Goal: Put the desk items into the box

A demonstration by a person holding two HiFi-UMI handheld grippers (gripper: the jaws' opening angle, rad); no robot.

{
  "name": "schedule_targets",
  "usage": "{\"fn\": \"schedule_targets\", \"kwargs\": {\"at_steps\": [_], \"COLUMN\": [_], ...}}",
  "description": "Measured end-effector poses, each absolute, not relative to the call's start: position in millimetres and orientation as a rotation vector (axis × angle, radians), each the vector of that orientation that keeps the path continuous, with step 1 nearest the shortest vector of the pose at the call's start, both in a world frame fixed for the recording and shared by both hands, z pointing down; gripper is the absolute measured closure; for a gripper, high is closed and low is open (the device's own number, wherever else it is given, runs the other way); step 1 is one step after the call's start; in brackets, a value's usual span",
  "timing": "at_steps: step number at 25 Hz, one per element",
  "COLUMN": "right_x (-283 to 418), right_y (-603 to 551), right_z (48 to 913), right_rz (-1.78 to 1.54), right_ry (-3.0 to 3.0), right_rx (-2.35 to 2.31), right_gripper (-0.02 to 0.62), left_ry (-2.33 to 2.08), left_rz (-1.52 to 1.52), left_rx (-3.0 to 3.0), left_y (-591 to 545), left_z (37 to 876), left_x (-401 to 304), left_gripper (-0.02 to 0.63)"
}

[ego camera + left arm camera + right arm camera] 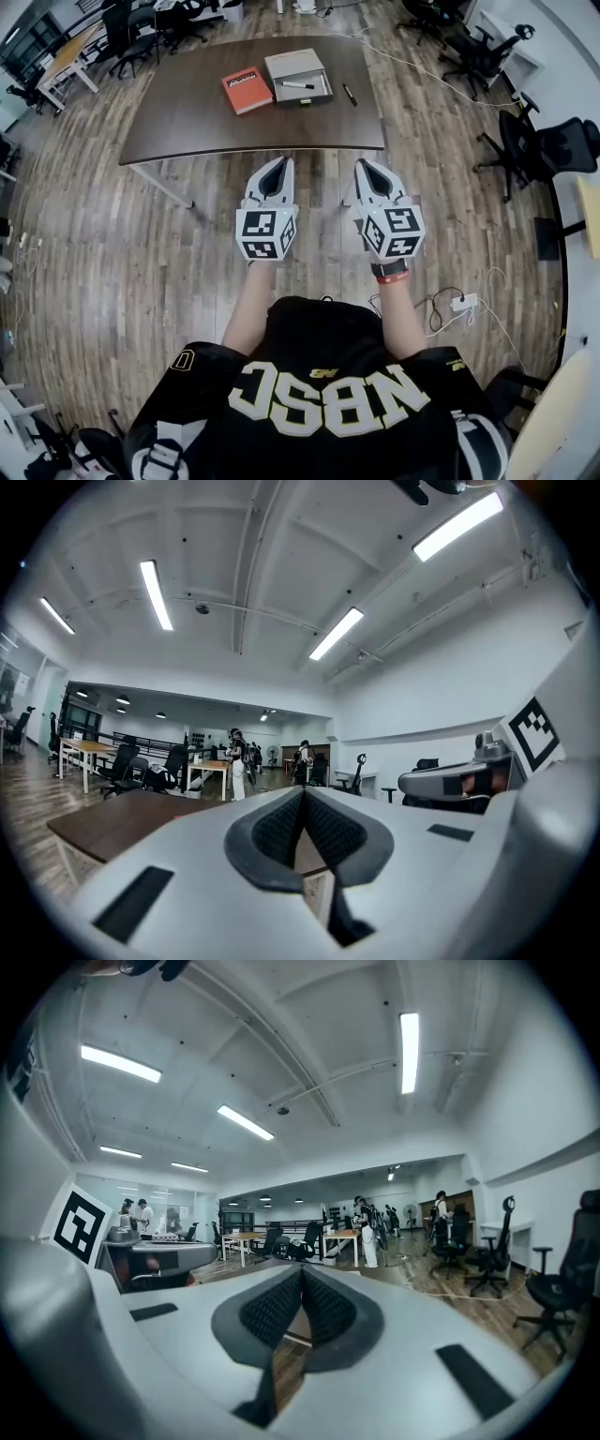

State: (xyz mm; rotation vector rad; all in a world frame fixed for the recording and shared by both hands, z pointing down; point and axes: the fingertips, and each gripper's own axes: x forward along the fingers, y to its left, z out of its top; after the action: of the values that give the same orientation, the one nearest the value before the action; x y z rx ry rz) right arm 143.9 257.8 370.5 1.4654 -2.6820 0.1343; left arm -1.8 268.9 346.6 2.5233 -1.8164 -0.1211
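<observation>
In the head view a brown desk (pixel 187 122) stands ahead of me. On it lie a red book (pixel 247 90), an open grey box (pixel 298 75) with a pen (pixel 298 85) inside, and a dark pen (pixel 349 94) to the box's right. My left gripper (pixel 276 169) and right gripper (pixel 364 167) are held side by side in front of the desk's near edge, well short of the items. Both are shut with nothing between their pads, as the left gripper (pixel 302 803) and right gripper (pixel 301 1279) views show.
Wooden floor surrounds the desk. Office chairs (pixel 544 150) stand at the right, more chairs and a light table (pixel 70 56) at the far left. A cable and power strip (pixel 463 303) lie on the floor at my right. People stand far off (pixel 366 1232).
</observation>
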Motion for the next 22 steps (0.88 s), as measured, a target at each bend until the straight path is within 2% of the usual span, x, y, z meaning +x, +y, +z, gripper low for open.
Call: {"fn": "schedule_targets", "kwargs": {"at_steps": [12, 22], "right_x": [162.7, 143.9], "right_y": [251.4, 158.0], "right_z": [402.0, 420.2], "right_rz": [0.298, 0.318], "right_ry": [-2.719, -2.680], "right_rx": [1.427, 1.433], "right_gripper": [0.586, 0.586], "left_ry": [-1.764, -1.694], "left_rz": [-0.048, -0.065], "left_rx": [2.532, 2.542], "left_y": [262.8, 165.0], "left_z": [377.4, 397.7], "left_x": [38.2, 32.4], "left_gripper": [0.592, 0.592]}}
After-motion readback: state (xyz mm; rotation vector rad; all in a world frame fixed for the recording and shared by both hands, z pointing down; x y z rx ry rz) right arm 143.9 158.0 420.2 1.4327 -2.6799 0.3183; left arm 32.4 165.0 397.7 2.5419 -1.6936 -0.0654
